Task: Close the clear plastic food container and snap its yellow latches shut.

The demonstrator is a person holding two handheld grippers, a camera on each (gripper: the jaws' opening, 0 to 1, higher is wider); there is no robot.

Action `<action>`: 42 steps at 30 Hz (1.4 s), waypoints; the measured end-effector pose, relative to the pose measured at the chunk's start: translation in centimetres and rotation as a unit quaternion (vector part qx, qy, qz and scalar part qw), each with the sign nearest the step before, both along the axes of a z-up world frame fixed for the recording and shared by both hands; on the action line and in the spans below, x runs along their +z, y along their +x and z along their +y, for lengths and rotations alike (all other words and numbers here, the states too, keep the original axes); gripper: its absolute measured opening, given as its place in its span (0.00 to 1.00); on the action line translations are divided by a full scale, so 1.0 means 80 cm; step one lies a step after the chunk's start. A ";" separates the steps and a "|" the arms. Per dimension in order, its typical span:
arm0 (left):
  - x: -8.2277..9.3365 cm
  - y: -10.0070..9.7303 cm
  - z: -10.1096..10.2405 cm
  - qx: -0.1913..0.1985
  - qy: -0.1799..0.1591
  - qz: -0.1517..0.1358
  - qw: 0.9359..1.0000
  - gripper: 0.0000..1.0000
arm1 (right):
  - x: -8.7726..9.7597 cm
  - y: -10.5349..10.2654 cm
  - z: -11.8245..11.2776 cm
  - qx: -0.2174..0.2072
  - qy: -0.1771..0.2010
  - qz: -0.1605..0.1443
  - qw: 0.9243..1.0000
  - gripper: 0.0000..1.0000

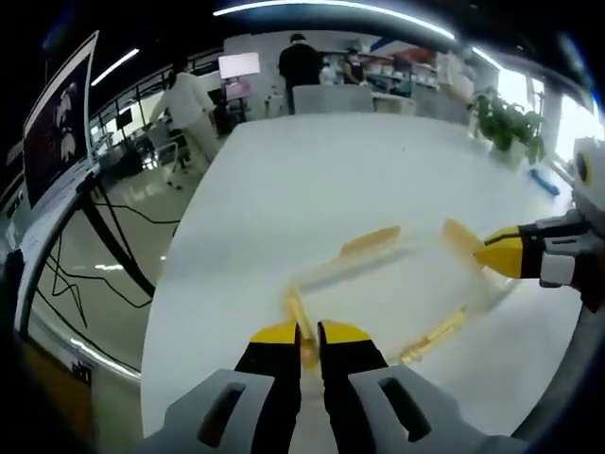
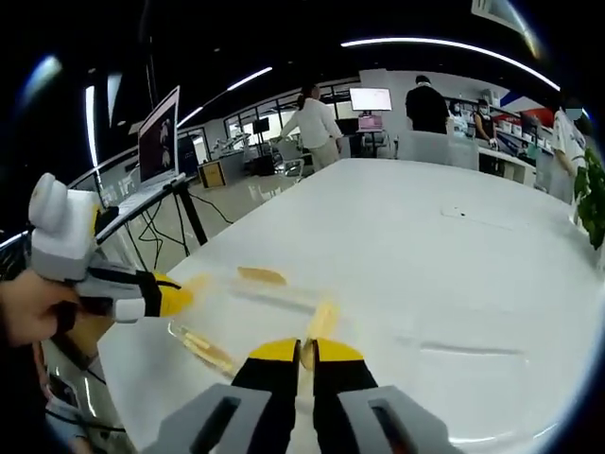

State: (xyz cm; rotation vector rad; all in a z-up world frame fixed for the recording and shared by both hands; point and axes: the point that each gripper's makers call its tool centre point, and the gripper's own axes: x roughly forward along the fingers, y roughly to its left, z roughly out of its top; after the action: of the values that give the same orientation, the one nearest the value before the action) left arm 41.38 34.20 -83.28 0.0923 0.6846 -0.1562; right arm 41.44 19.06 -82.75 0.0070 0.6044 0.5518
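The clear plastic container (image 1: 392, 284) lies low and flat on the white table (image 1: 312, 180), with yellow latches on its sides. In the left gripper view, my left gripper (image 1: 309, 333) is shut on the near latch (image 1: 301, 320) at the container's left end. My right gripper (image 1: 492, 253) comes in from the right, its yellow tip against the opposite latch (image 1: 460, 235). In the right gripper view, my right gripper (image 2: 304, 350) is closed around a yellow latch (image 2: 321, 320), and the left gripper (image 2: 175, 295) holds the far end of the container (image 2: 255, 303). Two more latches (image 1: 371, 241) (image 1: 435, 336) lie along the long sides.
The table edge (image 1: 165, 312) runs close on the left, with a monitor on a stand (image 1: 57, 123) and cables beyond it. A green plant (image 1: 510, 123) and a small blue object (image 1: 544, 180) sit at the far right. Grey chairs (image 1: 331, 97) and standing people are behind the table.
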 end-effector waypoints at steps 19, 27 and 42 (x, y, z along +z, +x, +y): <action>0.059 0.014 -0.018 -0.012 0.004 -0.046 0.999 0.03 | 0.044 0.003 -0.019 -0.020 0.012 -0.027 0.999 0.00; 0.072 0.011 -0.037 -0.022 0.006 -0.057 0.998 0.03 | 0.055 -0.001 -0.038 -0.034 0.012 -0.035 0.999 0.00; 0.078 0.007 -0.059 -0.024 -0.014 -0.061 0.998 0.03 | 0.062 -0.001 -0.058 -0.044 0.002 -0.041 0.998 0.00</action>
State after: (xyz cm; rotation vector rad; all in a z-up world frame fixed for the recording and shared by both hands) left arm 41.95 29.50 -77.05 0.0904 0.5580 -0.2057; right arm 41.32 14.46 -77.79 0.0153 0.5208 0.4667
